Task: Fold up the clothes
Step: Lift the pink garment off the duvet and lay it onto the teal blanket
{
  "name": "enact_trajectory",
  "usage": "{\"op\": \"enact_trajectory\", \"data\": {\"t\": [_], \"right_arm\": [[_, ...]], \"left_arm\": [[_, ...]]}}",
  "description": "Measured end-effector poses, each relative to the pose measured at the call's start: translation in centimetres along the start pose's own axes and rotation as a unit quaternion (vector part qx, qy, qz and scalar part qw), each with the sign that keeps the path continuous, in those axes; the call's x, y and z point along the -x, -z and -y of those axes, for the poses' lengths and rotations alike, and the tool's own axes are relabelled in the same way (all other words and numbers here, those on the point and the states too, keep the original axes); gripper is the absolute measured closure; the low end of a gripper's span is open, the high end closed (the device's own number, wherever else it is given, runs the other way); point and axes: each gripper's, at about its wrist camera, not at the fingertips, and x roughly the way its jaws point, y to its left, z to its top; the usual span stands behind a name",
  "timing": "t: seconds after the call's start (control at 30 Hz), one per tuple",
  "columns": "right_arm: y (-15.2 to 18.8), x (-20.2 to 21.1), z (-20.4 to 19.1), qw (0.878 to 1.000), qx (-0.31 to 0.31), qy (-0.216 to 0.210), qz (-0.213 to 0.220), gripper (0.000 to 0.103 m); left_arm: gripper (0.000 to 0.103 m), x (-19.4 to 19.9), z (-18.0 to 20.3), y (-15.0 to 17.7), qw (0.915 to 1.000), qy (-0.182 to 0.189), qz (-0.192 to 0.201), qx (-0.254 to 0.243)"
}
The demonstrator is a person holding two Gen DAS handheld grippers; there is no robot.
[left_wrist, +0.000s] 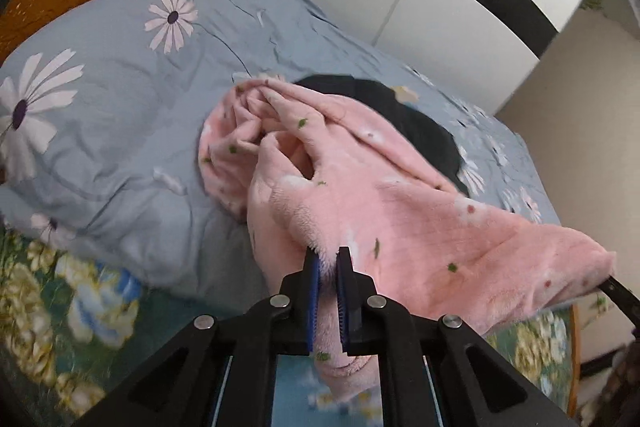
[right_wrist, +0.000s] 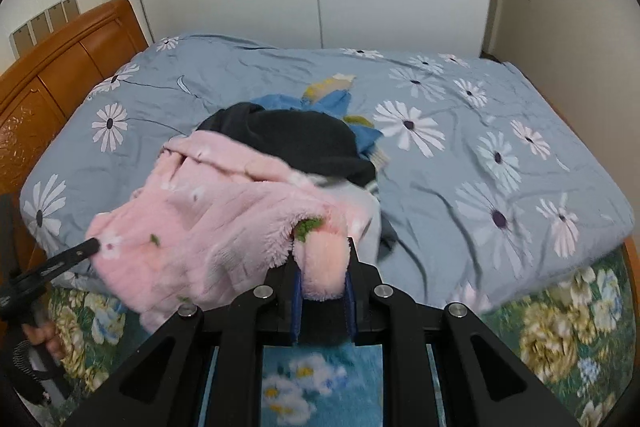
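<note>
Clearly soft, bulky pink fleece garment: pinched at its edge by left hand-held gripper, bunched inside right hand-held gripper.

The pink fleece covers the near part of the black garment, and that garment hides most of the blue clothes behind it. Motion blurs the fleece's near edge and the floral sheet below it. At the fleece's left, the left tool shows only one fingertip.
</note>
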Motion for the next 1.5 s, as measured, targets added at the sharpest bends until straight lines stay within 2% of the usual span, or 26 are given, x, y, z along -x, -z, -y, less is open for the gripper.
{"op": "enact_trajectory", "data": {"t": [0.1,0.27,0.33,0.37,0.4,0.5,0.6,0.63,0.7,0.83,1.0,1.1,1.2,1.33,1.5], "right_arm": [[3.3,2.9,1.8,1.0,-0.009,0.018,-0.015,0.086],[10.4,7.1,6.8,0.995,-0.041,0.07,-0.06,0.086],[13.2,8.5,9.3,0.991,-0.066,0.09,-0.075,0.086],[14.6,9.2,10.5,0.988,-0.079,0.099,-0.083,0.086],[16.0,9.9,11.8,0.986,-0.092,0.109,-0.09,0.086],[19.7,12.0,15.7,0.977,-0.128,0.13,-0.105,0.086],[21.4,13.3,18.7,0.973,-0.157,0.134,-0.101,0.086],[21.8,13.6,19.5,0.973,-0.164,0.134,-0.098,0.086],[22.3,13.8,21.1,0.972,-0.171,0.133,-0.091,0.086],[22.4,13.1,24.9,0.974,-0.173,0.119,-0.082,0.086],[22.7,12.3,31.9,0.972,-0.195,0.108,-0.076,0.086],[23.1,12.1,37.4,0.968,-0.208,0.12,-0.078,0.086],[23.8,12.3,43.0,0.962,-0.211,0.152,-0.085,0.086],[25.4,12.0,50.2,0.941,-0.258,0.197,-0.098,0.086],[28.6,9.4,53.7,0.919,-0.304,0.201,-0.15,0.086]], "left_arm": [[0.095,2.8,0.9,3.7,0.9992,0.009,-0.032,-0.022],[0.095,4.3,3.4,11.7,0.992,0.03,-0.111,-0.052],[0.098,4.4,5.0,14.7,0.9861,0.044,-0.144,-0.071],[0.103,4.7,5.9,16.0,0.9806,0.059,-0.162,-0.092],[0.103,5.0,7.0,17.2,0.9752,0.074,-0.179,-0.108],[0.103,5.9,11.4,19.8,0.9641,0.097,-0.194,-0.153],[0.103,5.8,15.2,21.1,0.957,0.108,-0.202,-0.178],[0.103,5.6,16.2,21.4,0.9565,0.108,-0.203,-0.179],[0.103,5.3,16.9,21.5,0.9628,0.091,-0.195,-0.164],[0.102,5.1,15.9,20.9,0.9785,0.046,-0.185,-0.078],[0.102,5.4,16.3,21.6,0.9844,-0.014,-0.169,-0.047],[0.101,4.8,16.6,22.3,0.985,-0.03,-0.169,-0.017],[0.098,3.6,16.8,22.8,0.9839,-0.043,-0.173,0.003],[0.079,1.1,17.5,22.9,0.9809,-0.063,-0.184,0.005],[0.075,-4.0,17.9,21.6,0.9762,-0.083,-0.201,0.002]]}}
